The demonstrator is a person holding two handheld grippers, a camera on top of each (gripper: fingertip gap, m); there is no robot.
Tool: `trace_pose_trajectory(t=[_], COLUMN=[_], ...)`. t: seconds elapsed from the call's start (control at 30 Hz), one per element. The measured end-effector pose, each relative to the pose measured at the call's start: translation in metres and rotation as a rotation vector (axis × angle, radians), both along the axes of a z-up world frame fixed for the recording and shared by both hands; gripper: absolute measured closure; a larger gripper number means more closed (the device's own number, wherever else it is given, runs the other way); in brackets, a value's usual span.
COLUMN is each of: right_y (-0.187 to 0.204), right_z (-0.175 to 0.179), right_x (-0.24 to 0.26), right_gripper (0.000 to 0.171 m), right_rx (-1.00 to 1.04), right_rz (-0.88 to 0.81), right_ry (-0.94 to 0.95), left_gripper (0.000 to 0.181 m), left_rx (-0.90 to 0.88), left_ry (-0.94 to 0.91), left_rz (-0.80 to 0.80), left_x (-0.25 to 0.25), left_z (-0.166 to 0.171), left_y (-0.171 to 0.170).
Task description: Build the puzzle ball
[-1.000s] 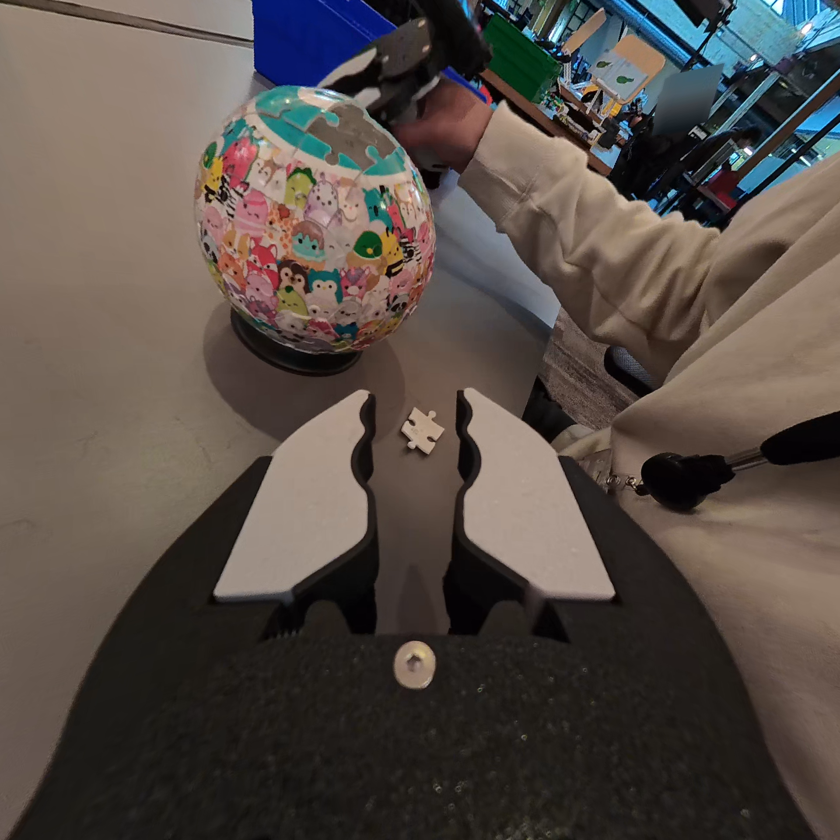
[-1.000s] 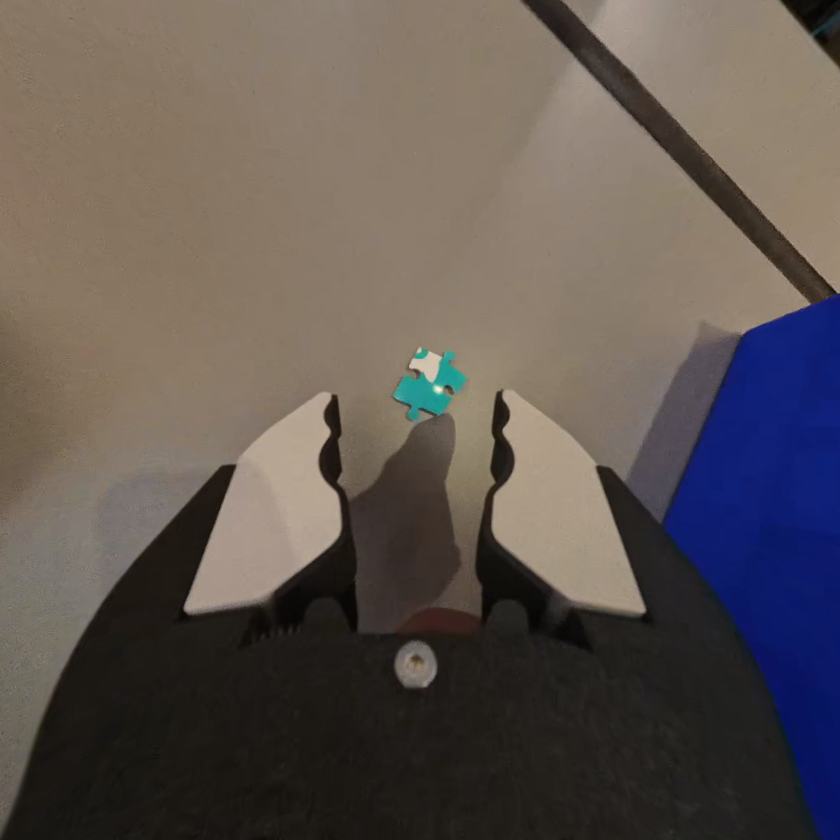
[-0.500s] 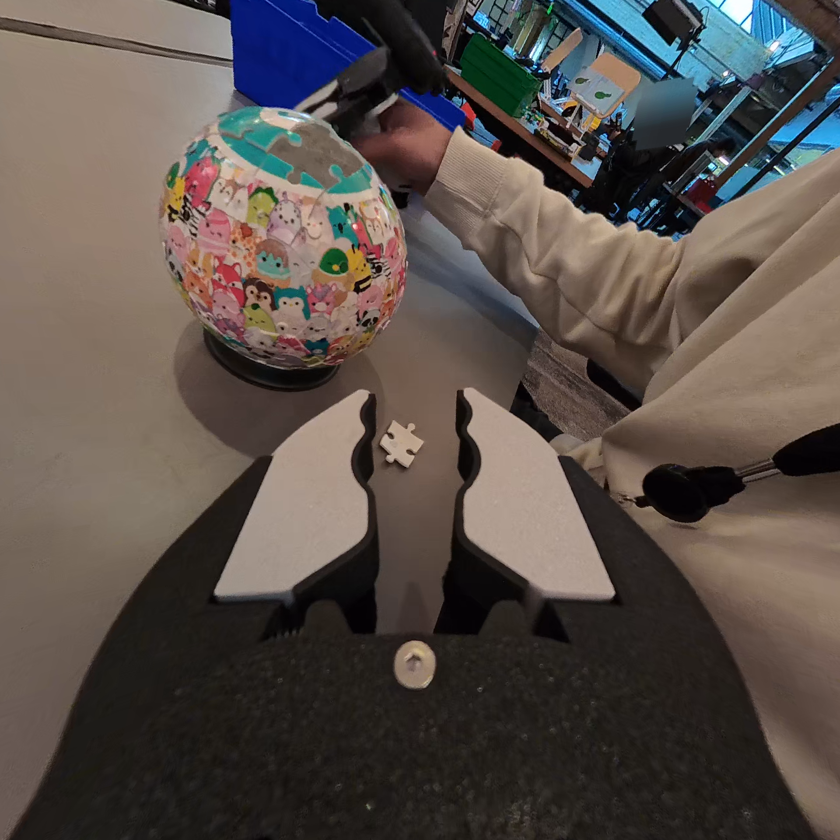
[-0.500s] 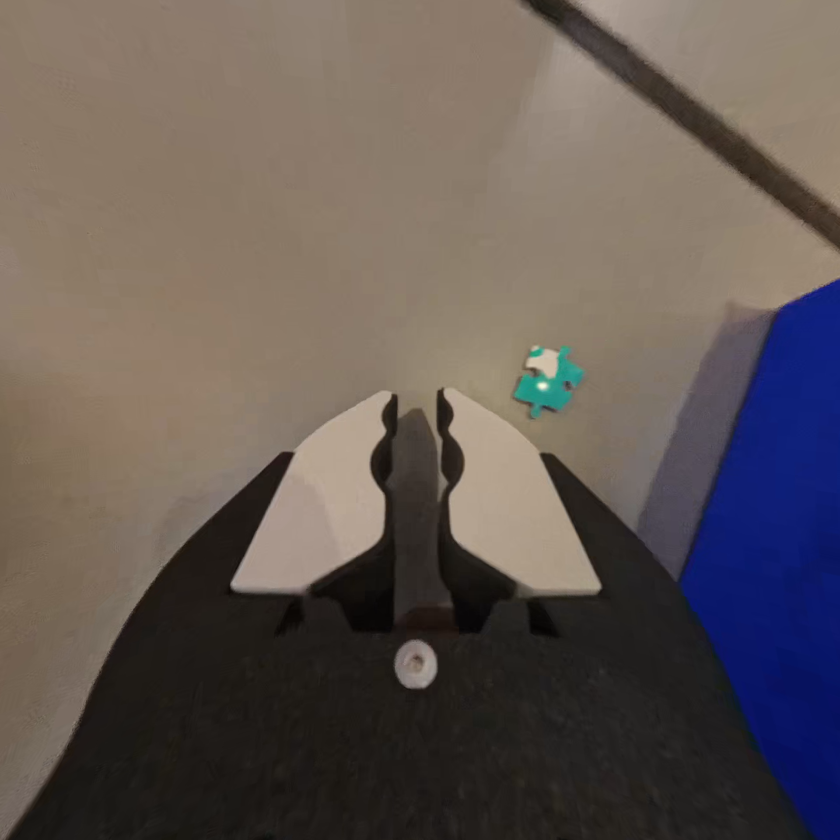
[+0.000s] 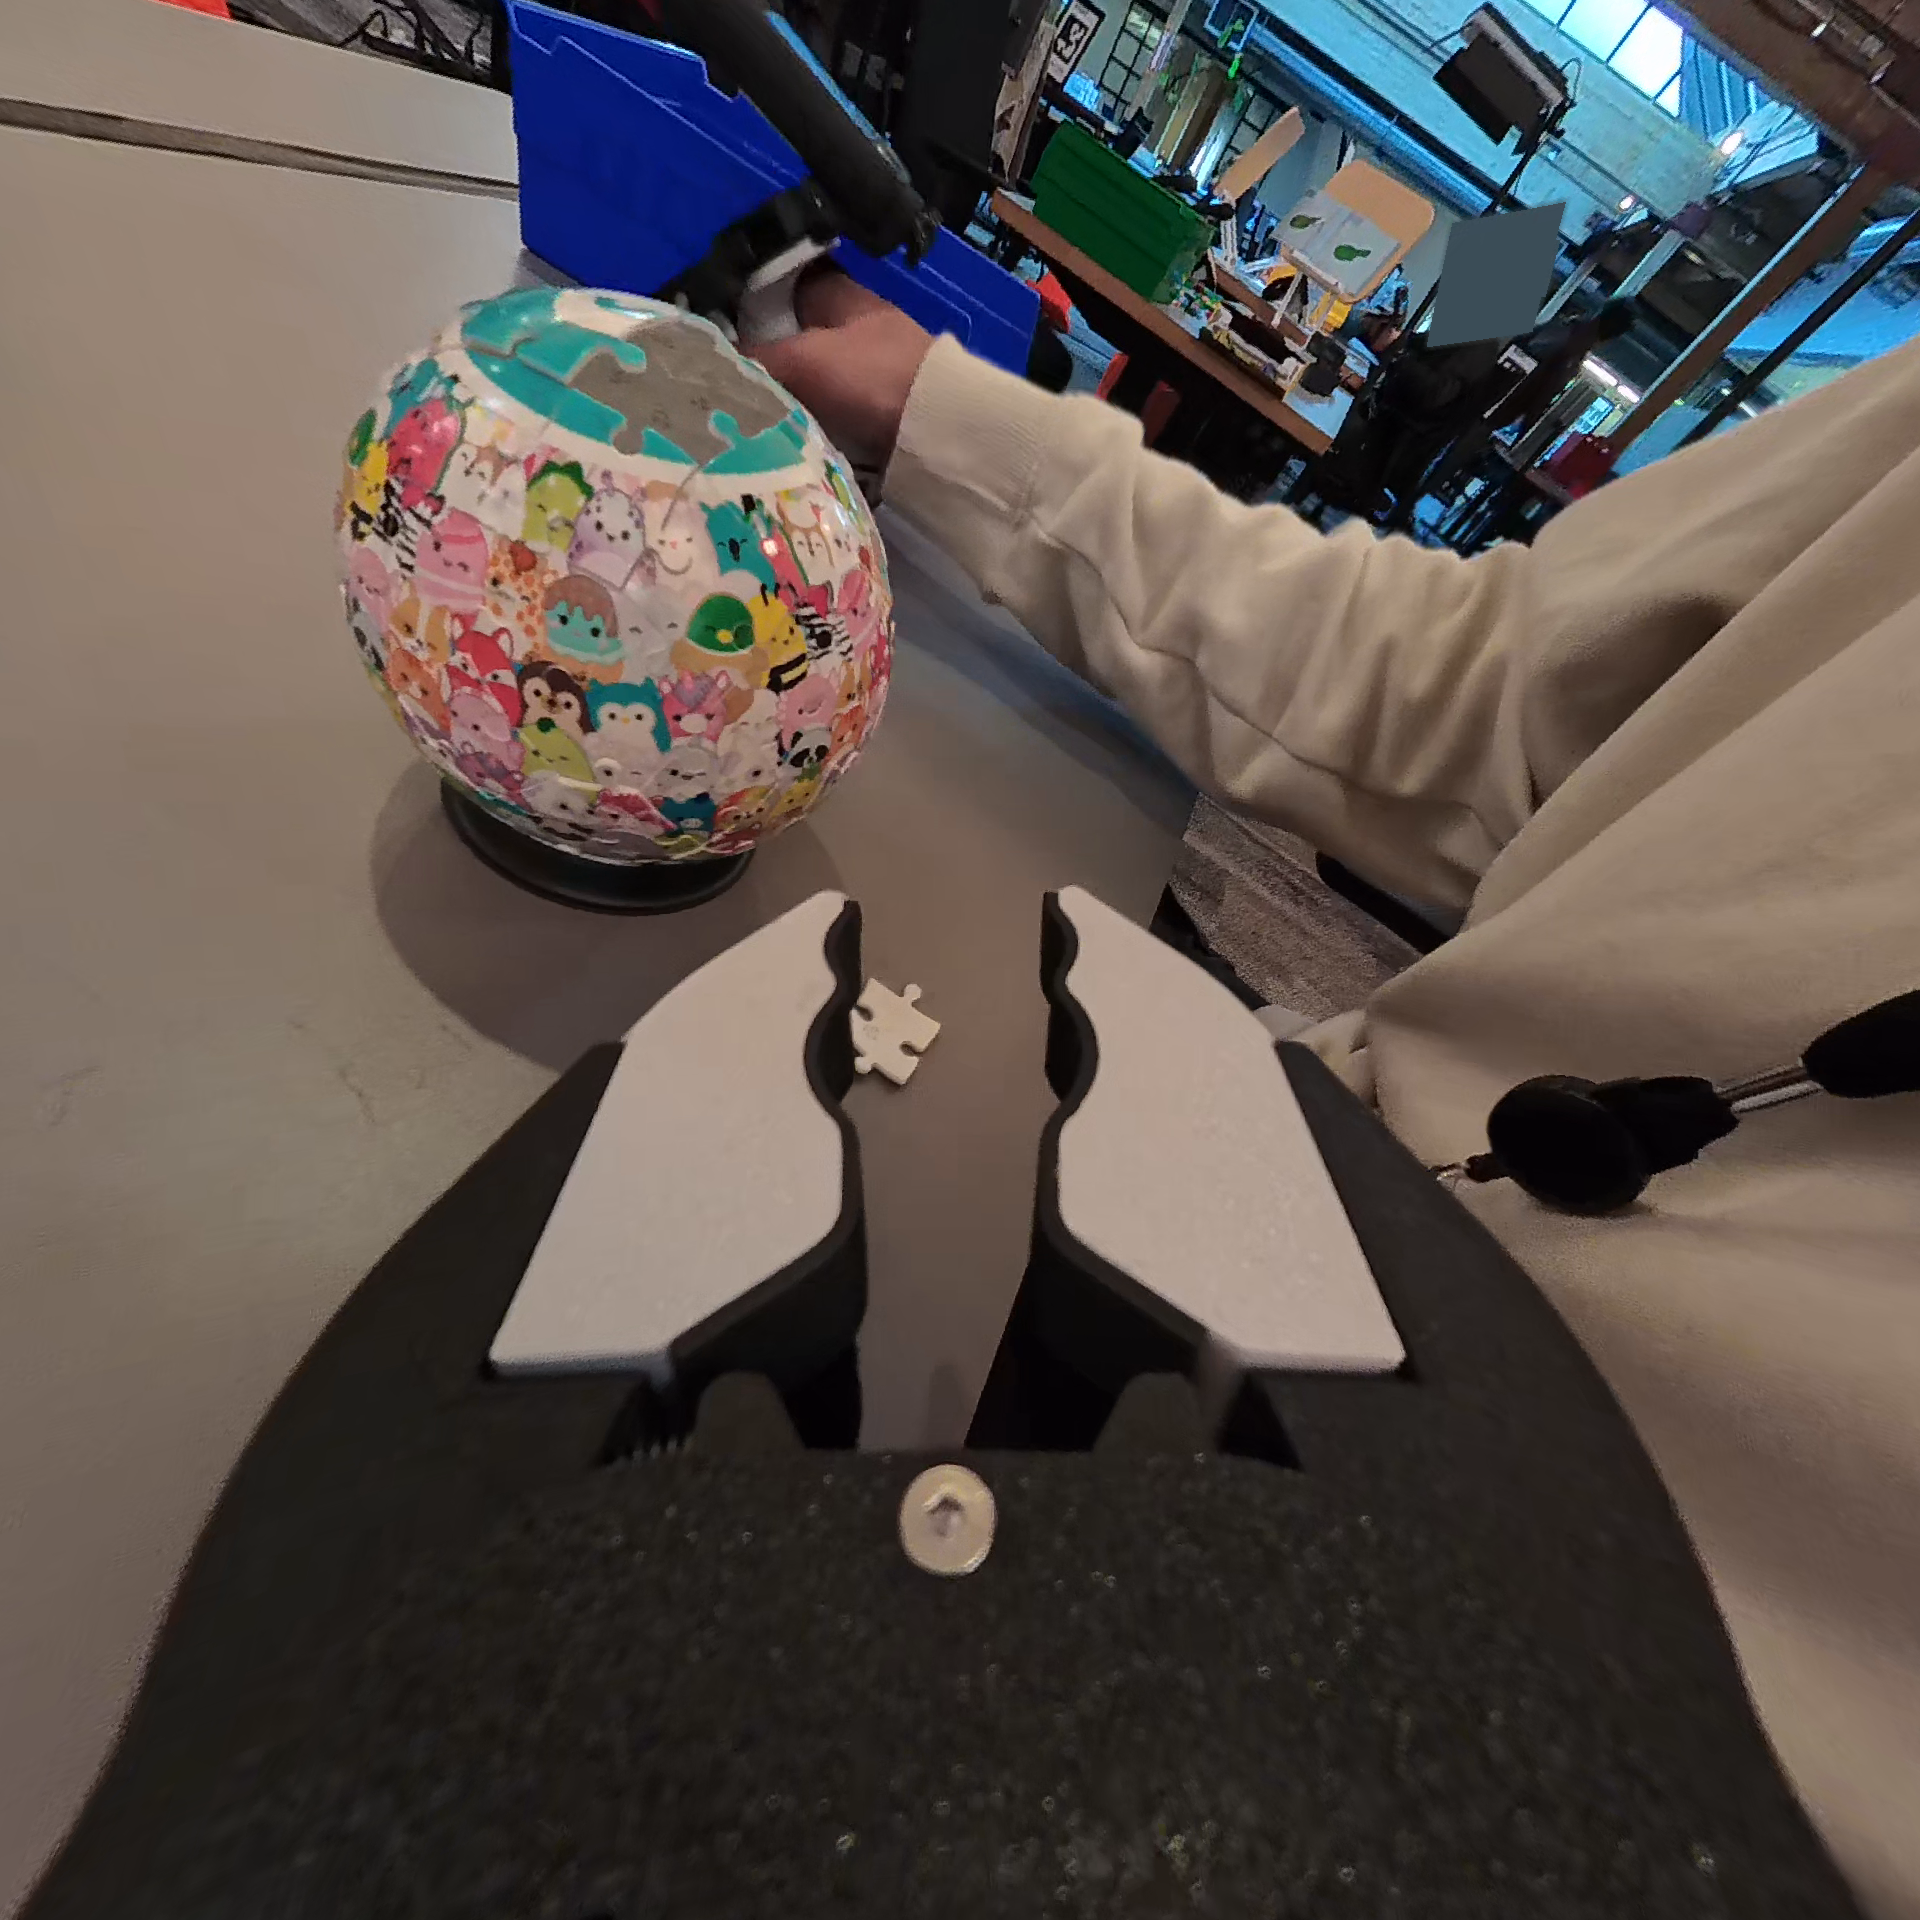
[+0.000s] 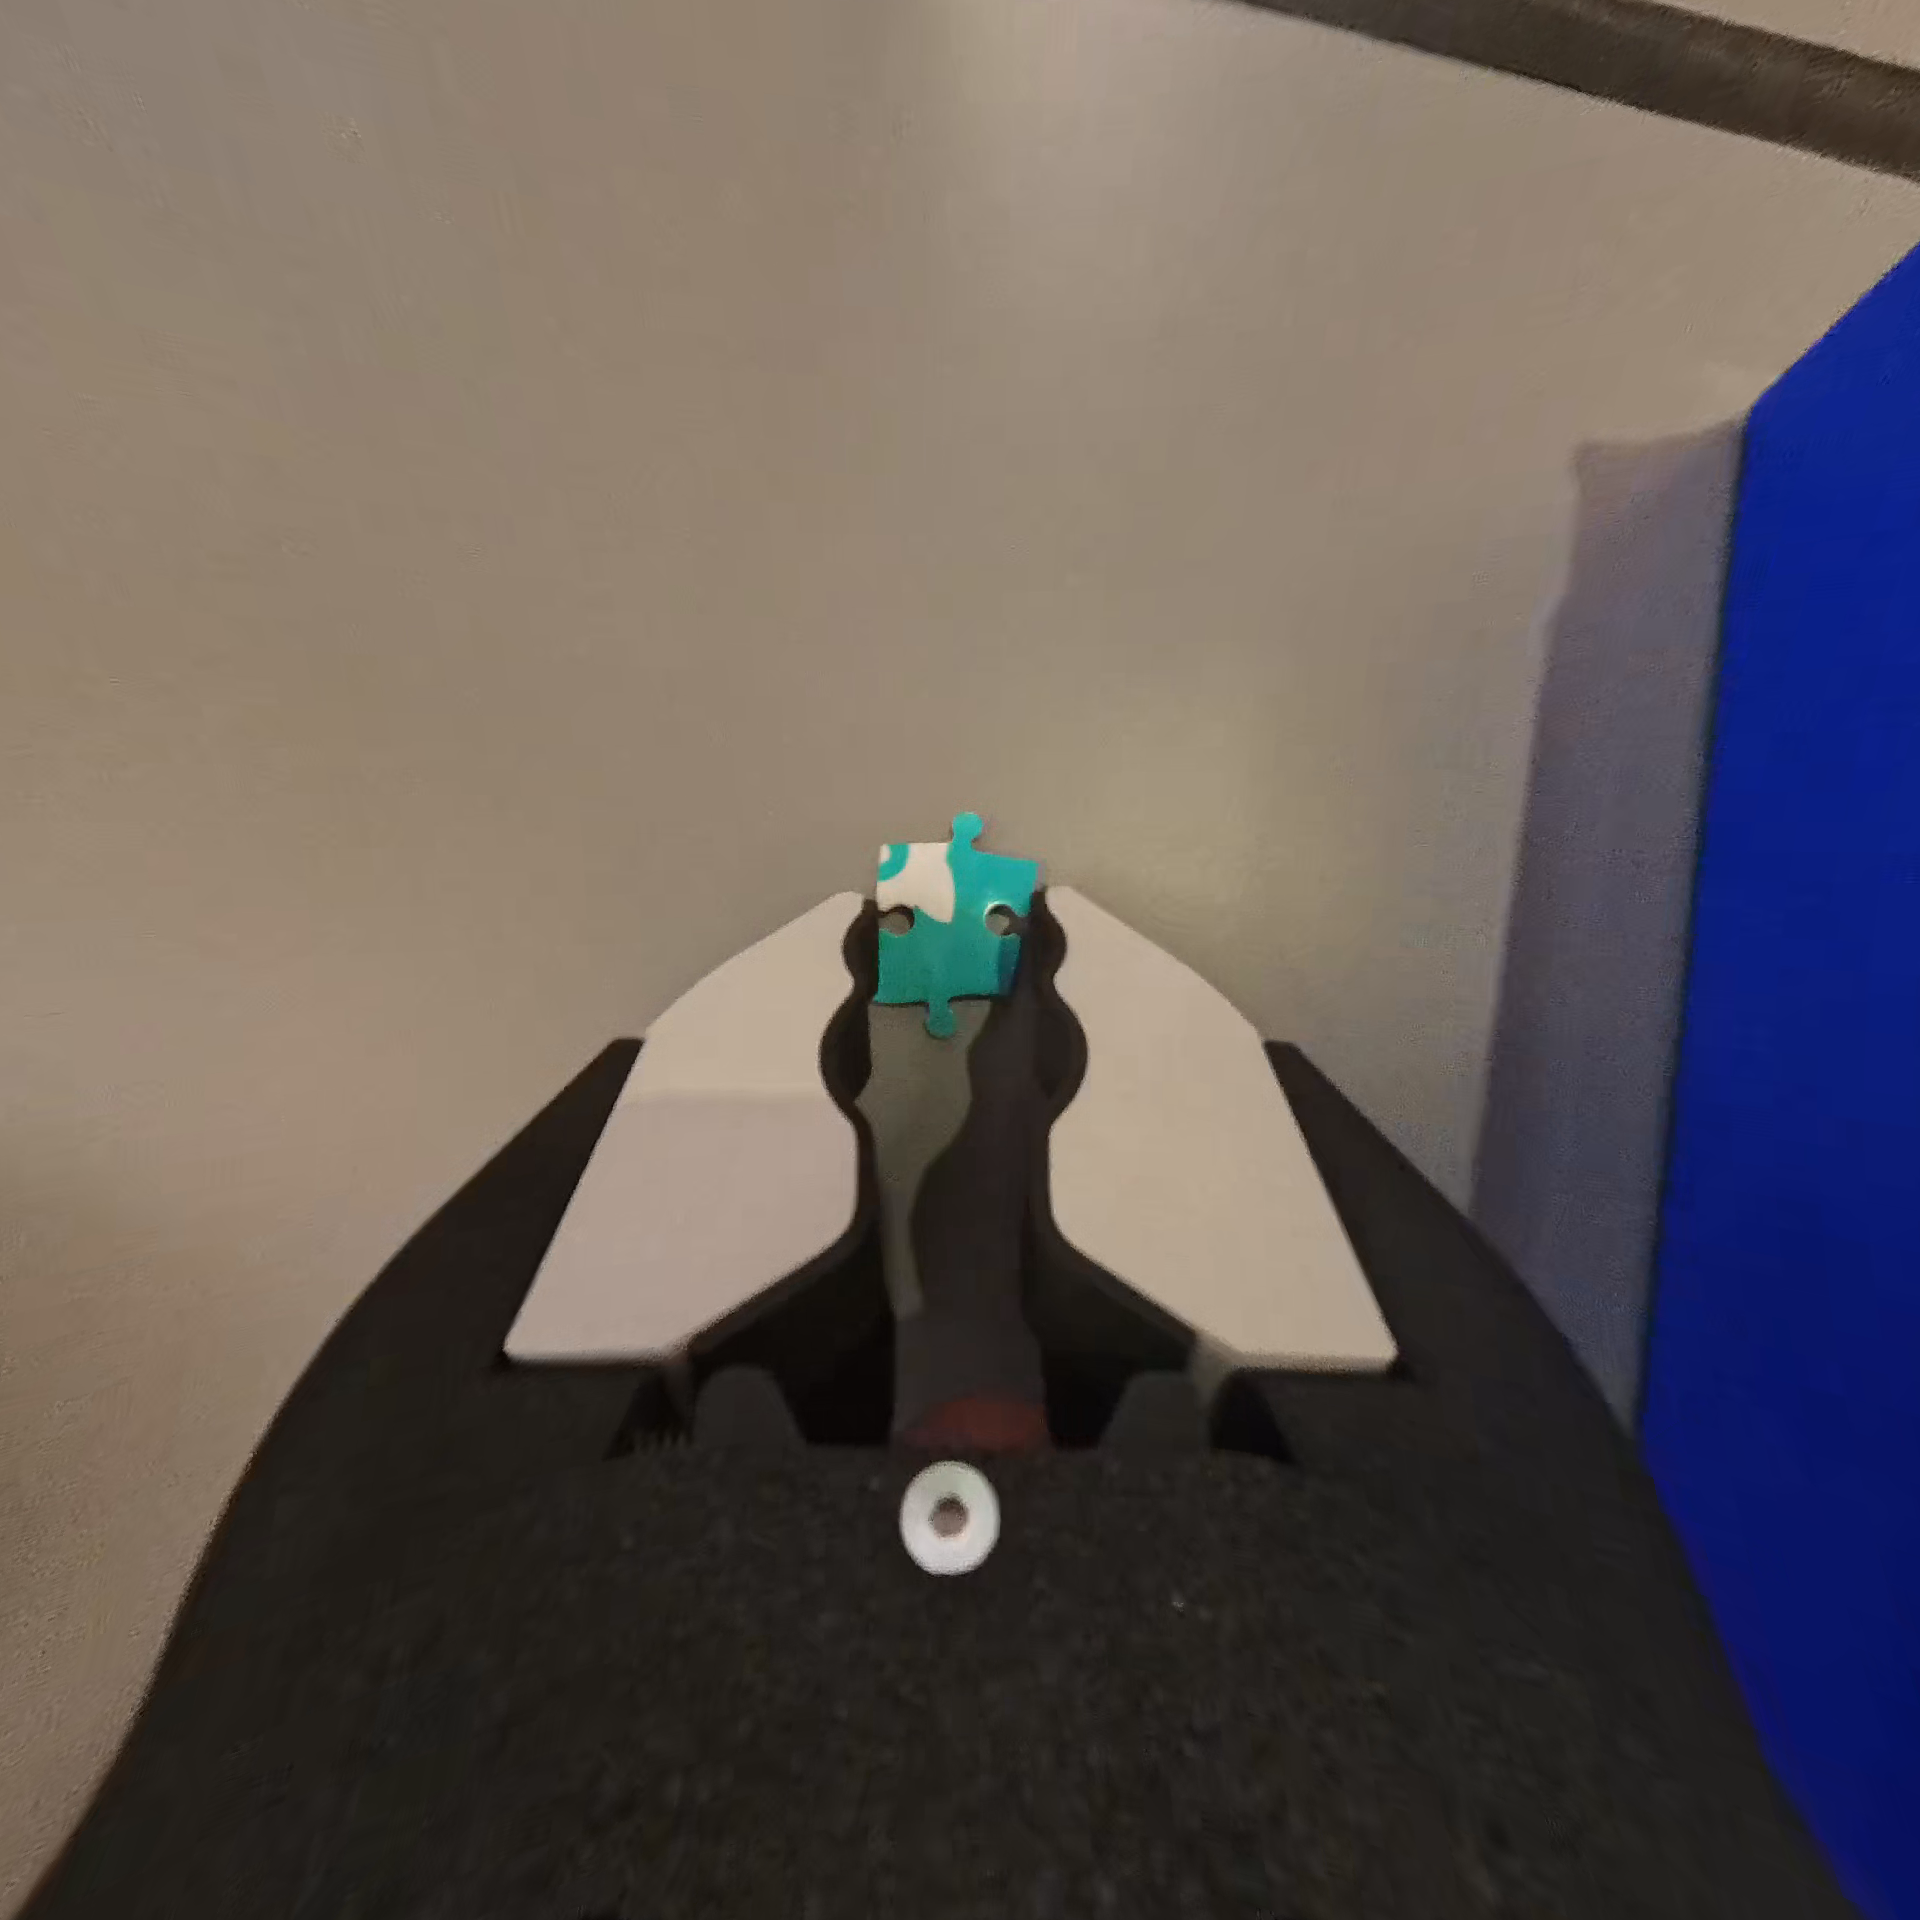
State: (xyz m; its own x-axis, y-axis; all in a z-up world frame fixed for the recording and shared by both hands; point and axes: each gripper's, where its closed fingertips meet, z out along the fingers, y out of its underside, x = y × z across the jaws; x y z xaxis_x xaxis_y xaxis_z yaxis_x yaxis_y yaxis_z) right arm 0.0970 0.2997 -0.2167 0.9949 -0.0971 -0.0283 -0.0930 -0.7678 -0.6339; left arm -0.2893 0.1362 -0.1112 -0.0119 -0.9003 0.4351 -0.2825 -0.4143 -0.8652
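The colourful puzzle ball (image 5: 613,582) stands on a black ring stand (image 5: 603,873) on the table, with a grey gap (image 5: 696,390) among the teal pieces at its top. My left gripper (image 5: 948,914) is open and low over the table. A white, face-down puzzle piece (image 5: 891,1031) lies between its fingers, close to the left finger. My right gripper (image 6: 951,902) is shut on a teal and white puzzle piece (image 6: 951,935), held at the fingertips over the table. In the left wrist view the hand holding it (image 5: 842,353) is behind the ball.
A blue bin (image 5: 644,177) stands behind the ball and fills the right edge of the right wrist view (image 6: 1808,935). A cream sleeve (image 5: 1247,644) reaches across the table's right edge. A dark seam (image 6: 1662,94) crosses the grey table (image 5: 208,727). My right fingertips sit around 45 cm from my left ones.
The right gripper was open before the teal piece, narrowed beside it, and now grips it at the fingertips. The left gripper shifted, so the white piece sits nearer its left finger.
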Motion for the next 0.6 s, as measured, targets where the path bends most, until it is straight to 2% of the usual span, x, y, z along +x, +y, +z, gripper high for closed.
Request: trace_pose_trajectory(t=[0.13,0.33,0.43,0.5,0.6], right_y=[-0.029,-0.089,-0.110,-0.116,-0.120], right_z=[0.015,0.123,0.155,0.164,0.178], right_x=[-0.042,-0.193,-0.259,-0.286,-0.306], right_gripper=[0.144,0.145,0.145,0.145,0.144], right_rx=[0.079,0.350,0.416,0.448,0.521], right_rz=[0.071,0.282,0.370,0.414,0.459], right_ry=[-0.003,0.178,0.248,0.179,-0.022], left_gripper=[0.149,0.149,0.150,0.150,0.150], left_rx=[0.015,0.028,0.065,0.009,-0.108], left_ry=[0.017,0.010,-0.017,-0.036,-0.061], left_rz=[0.023,0.052,0.014,-0.055,-0.190], left_x=[-0.001,0.000,0.013,0.029,0.049], left_z=[-0.001,0.018,0.045,0.065,0.091], left_y=[0.008,0.023,0.032,0.035,0.029])
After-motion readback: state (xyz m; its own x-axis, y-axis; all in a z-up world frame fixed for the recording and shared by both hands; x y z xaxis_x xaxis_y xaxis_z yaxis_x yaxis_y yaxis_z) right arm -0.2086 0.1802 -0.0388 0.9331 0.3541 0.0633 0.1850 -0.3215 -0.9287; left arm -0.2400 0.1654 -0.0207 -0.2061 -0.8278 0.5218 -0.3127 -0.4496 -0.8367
